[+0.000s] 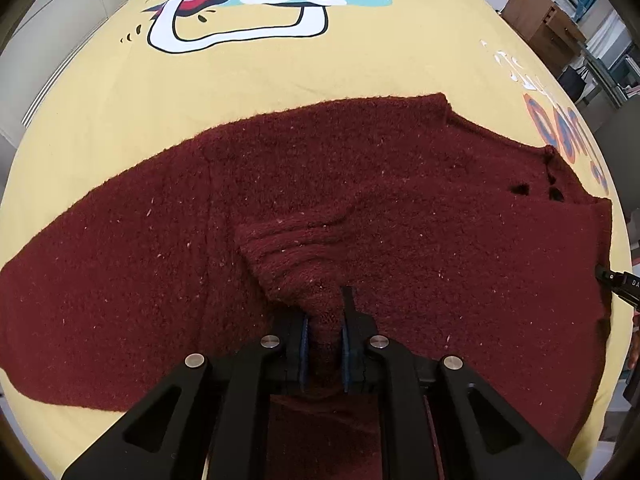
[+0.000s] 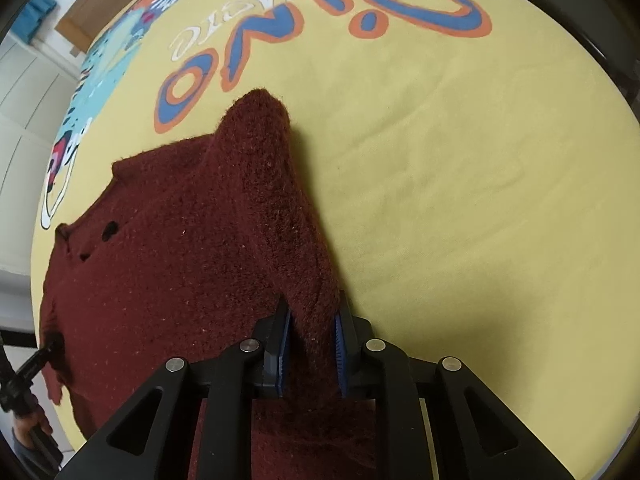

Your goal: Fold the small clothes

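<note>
a: while both tools bite down, note the sweater [image 1: 360, 184], dark red, fuzzy knit, lying spread on the yellow bedsheet [image 1: 248, 88].

b: soft stuff, that. limp, light, no stiffness at all, so it'll sag wherever it isn't held. grippy rather than slippery, i'd say.

a: left gripper [image 1: 325, 320] is clenched on a bunched ribbed piece, looks like a cuff. right gripper [image 2: 311, 320] has its pads pressed on a raised ridge of fabric at the garment's edge.

b: edges and ribbing are the sensible holds, thicker there. mind the small holes [image 1: 536, 192] in the knit; snag risk.

a: surface is a cartoon dinosaur print [image 1: 256, 4], smooth, a few wrinkles.

b: room around it: white cupboard doors [image 2: 24, 92] one side, wooden furniture [image 1: 540, 16] and clutter on the other.
</note>
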Motion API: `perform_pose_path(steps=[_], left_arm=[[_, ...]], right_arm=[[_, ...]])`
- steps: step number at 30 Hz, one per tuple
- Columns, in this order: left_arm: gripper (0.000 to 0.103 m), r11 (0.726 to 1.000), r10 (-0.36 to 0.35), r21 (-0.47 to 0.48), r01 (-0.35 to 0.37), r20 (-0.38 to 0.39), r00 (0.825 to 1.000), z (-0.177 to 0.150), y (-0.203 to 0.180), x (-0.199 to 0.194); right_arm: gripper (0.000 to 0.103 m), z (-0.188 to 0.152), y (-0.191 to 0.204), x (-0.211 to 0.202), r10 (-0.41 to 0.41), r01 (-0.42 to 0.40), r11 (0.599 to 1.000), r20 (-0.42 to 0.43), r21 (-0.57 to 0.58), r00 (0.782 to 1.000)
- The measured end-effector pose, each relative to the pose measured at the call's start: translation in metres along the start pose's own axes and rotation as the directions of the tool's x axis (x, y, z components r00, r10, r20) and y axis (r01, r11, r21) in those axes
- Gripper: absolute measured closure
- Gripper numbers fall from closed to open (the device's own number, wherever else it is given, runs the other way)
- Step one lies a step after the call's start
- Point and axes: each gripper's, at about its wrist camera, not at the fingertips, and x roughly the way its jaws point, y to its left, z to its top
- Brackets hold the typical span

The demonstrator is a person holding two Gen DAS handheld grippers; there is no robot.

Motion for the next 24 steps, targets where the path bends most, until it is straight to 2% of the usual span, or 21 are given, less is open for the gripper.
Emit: perform_pose_path(steps=[3, 4, 5, 7, 8, 9, 10, 11, 12, 13, 14, 16, 17, 19, 20, 22, 24], left_arm=[[0.084, 1.000, -0.009, -0.020, 0.009, 0.008, 1.000, 0.002, 0.003, -0.001], [0.081, 1.000, -0.012, -0.029, 0.012, 0.004, 1.000, 0.002, 0.005, -0.001], [0.075, 0.999, -0.008, -0.036, 0.008, 0.000, 1.000, 0.003, 0.008, -0.003], [0.065, 0.999, 0.029, -0.037, -0.028, 0.004, 1.000, 0.003, 0.013, -0.008], [0.054, 0.998, 0.045, -0.037, -0.044, 0.003, 0.999, 0.004, 0.014, -0.011], [0.041, 0.998, 0.037, -0.041, -0.037, -0.002, 0.999, 0.005, 0.016, -0.015], [0.035, 0.999, 0.019, -0.045, -0.019, 0.000, 1.000, 0.006, 0.016, -0.021], [0.022, 0.999, 0.010, -0.045, -0.010, 0.011, 1.000, 0.007, 0.016, -0.028], [0.014, 0.999, 0.013, -0.035, -0.012, 0.029, 0.999, 0.009, 0.015, -0.037], [0.010, 1.000, 0.018, -0.026, -0.016, 0.046, 0.999, 0.010, 0.013, -0.044], [0.003, 1.000, 0.019, -0.016, -0.018, 0.064, 0.998, 0.012, 0.011, -0.051], [0.001, 1.000, -0.008, -0.010, 0.010, 0.100, 0.995, 0.013, 0.000, -0.064], [0.001, 0.999, -0.043, -0.016, 0.045, 0.128, 0.991, 0.012, -0.004, -0.071], [0.001, 0.996, -0.085, -0.012, 0.088, 0.158, 0.984, 0.015, -0.015, -0.073], [0.001, 0.995, -0.098, -0.005, 0.101, 0.173, 0.980, 0.014, -0.021, -0.074], [0.001, 0.995, -0.104, 0.035, 0.099, 0.196, 0.975, 0.015, -0.036, -0.069], [0.001, 0.995, -0.076, 0.071, 0.063, 0.196, 0.978, 0.010, -0.055, -0.053]], right_arm=[[0.069, -0.003, 0.010, -0.003, -0.021, 0.022, 0.998, 0.022, -0.065, 1.000], [0.059, -0.007, 0.011, -0.005, -0.041, 0.044, 0.995, 0.031, -0.090, 0.999], [0.053, -0.011, 0.013, -0.005, -0.068, 0.072, 0.990, 0.039, -0.118, 0.997], [0.037, -0.017, 0.010, -0.007, -0.098, 0.104, 0.985, 0.052, -0.134, 0.994], [0.034, -0.018, 0.010, -0.009, -0.105, 0.112, 0.985, 0.059, -0.132, 0.993], [0.031, -0.020, 0.009, -0.013, -0.112, 0.120, 0.984, 0.069, -0.128, 0.991], [0.031, -0.022, 0.008, -0.018, -0.110, 0.118, 0.985, 0.072, -0.126, 0.991], [0.030, -0.024, 0.008, -0.024, -0.100, 0.109, 0.986, 0.078, -0.123, 0.992], [0.026, -0.026, 0.010, -0.030, -0.090, 0.101, 0.987, 0.094, -0.122, 0.992], [0.021, -0.028, 0.014, -0.038, -0.088, 0.102, 0.987, 0.113, -0.126, 0.990], [0.020, -0.029, 0.020, -0.044, -0.094, 0.112, 0.984, 0.135, -0.135, 0.986], [0.018, -0.031, 0.034, -0.056, -0.095, 0.124, 0.979, 0.174, -0.164, 0.980], [0.016, -0.032, 0.044, -0.063, -0.087, 0.125, 0.975, 0.197, -0.186, 0.976], [0.008, -0.040, 0.069, -0.075, -0.042, 0.102, 0.965, 0.241, -0.242, 0.970], [0.000, -0.043, 0.081, -0.075, -0.024, 0.092, 0.959, 0.249, -0.269, 0.968], [0.000, -0.053, 0.109, -0.075, 0.011, 0.080, 0.937, 0.259, -0.340, 0.966], [0.000, -0.066, 0.136, -0.064, 0.021, 0.091, 0.908, 0.261, -0.410, 0.965]])
